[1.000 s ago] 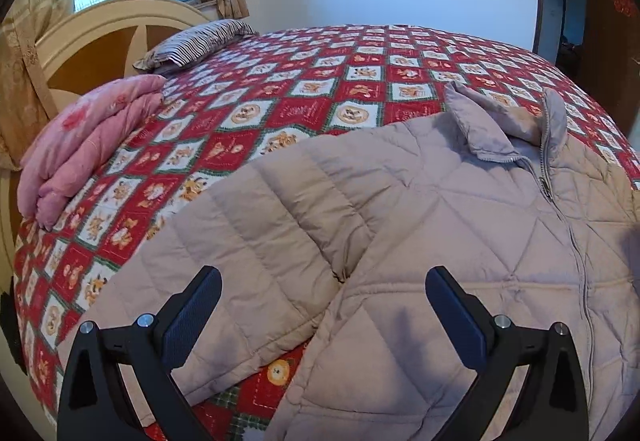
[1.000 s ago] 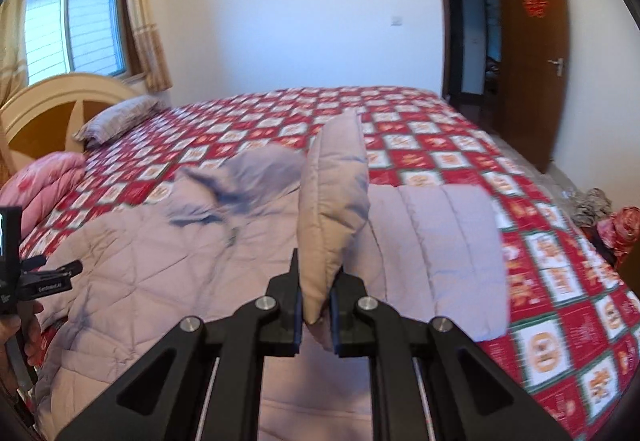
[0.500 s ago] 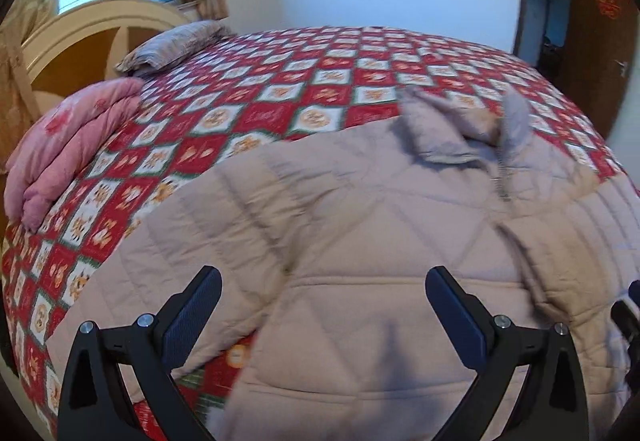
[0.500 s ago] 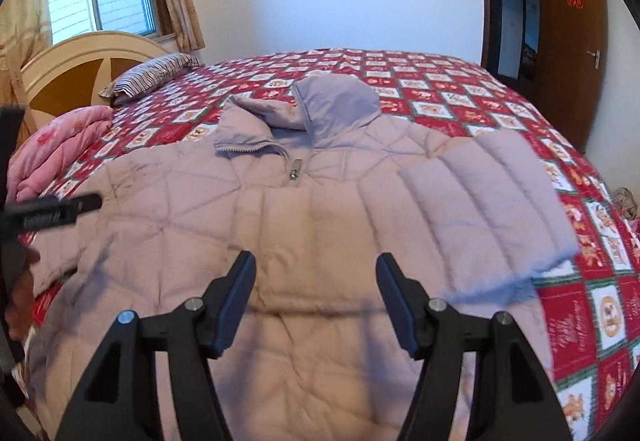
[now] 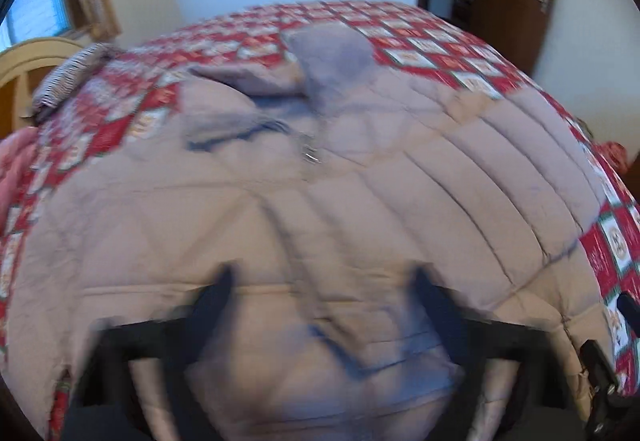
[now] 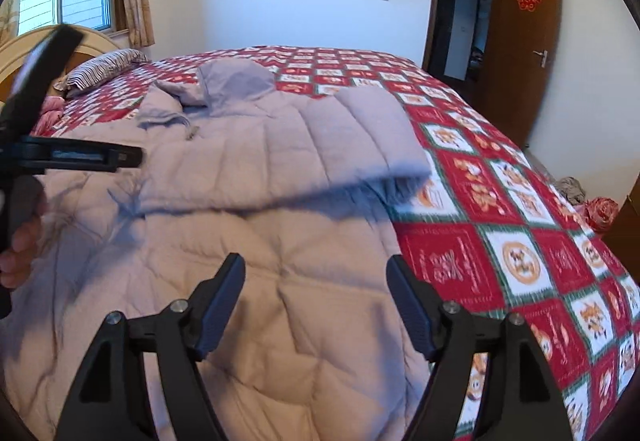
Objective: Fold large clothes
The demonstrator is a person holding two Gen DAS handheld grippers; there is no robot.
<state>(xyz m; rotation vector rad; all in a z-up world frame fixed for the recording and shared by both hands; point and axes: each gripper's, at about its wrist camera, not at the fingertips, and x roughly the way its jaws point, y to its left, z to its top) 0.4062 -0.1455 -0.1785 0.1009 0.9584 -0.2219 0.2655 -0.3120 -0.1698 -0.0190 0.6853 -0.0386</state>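
On the red patterned bedspread (image 6: pixel 500 241) a quilted beige jacket (image 6: pixel 248 281) is spread front-up, with its hood (image 6: pixel 236 81) towards the far side of the bed and its hem nearest the cameras. One sleeve (image 6: pixel 352 137) is laid across the chest, its cuff near the jacket's right edge; this is judged to be the first fold, already made. The opposite sleeve cannot be made out clearly in the blurred left wrist view, so its state cannot be told. The body is not yet folded lengthwise or doubled over, so most of the task is judged to remain.

The right gripper (image 6: pixel 316 297) is held above the lower part of the jacket with its jaws wide apart and nothing between them. The left gripper (image 5: pixel 320 305) is seen only through motion blur; its fingers appear spread over the jacket's middle, and no cloth is seen pinched between them. A striped pillow (image 6: pixel 104 67) lies by the headboard, and a pink blanket (image 6: pixel 48 109) is partly visible beside it.
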